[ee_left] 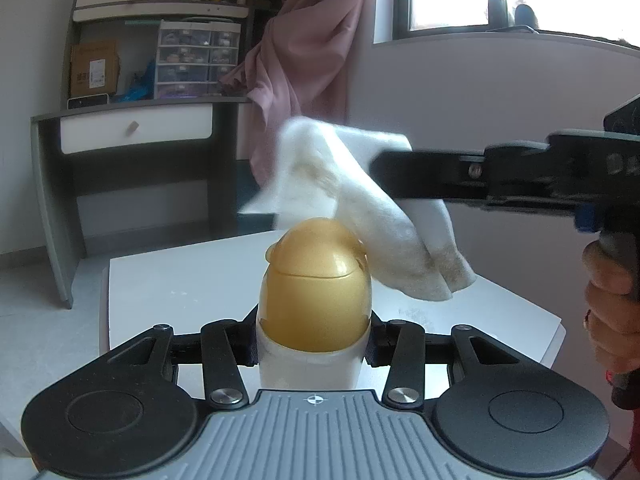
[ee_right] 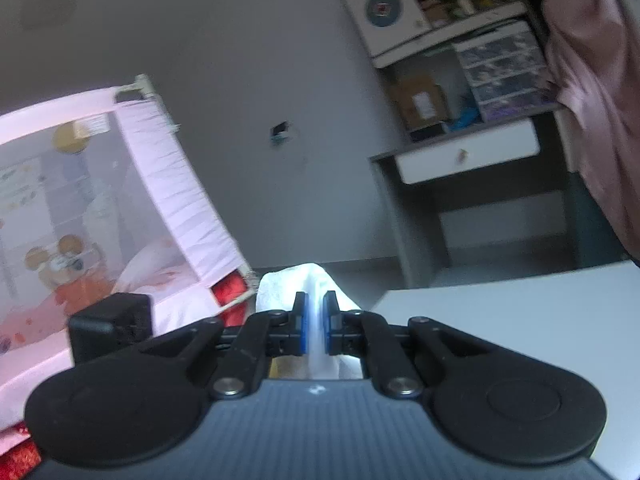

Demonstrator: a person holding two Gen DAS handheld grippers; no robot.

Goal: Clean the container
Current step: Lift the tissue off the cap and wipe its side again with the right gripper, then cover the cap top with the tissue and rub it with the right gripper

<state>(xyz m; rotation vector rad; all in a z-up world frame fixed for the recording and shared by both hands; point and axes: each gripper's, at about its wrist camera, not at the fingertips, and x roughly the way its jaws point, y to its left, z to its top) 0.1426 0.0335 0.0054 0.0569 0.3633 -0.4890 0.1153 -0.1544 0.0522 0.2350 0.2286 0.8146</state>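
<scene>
Holding a bottle (ee_left: 314,300) upright over the white surface (ee_left: 192,280), left gripper (ee_left: 312,344) clamped on its white body just below the gold cap (ee_left: 316,264). Right gripper (ee_right: 315,324) closed tight on a white cloth (ee_left: 372,216), coming in level from the right. Cloth stained brownish, hanging down, touching the cap's right side. Hand (ee_left: 612,304) on the right gripper's handle.

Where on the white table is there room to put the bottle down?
The white table is bare left of the gold-capped bottle, out to its left edge. On the right it is crowded: the white cloth hangs there from the right gripper.
</scene>
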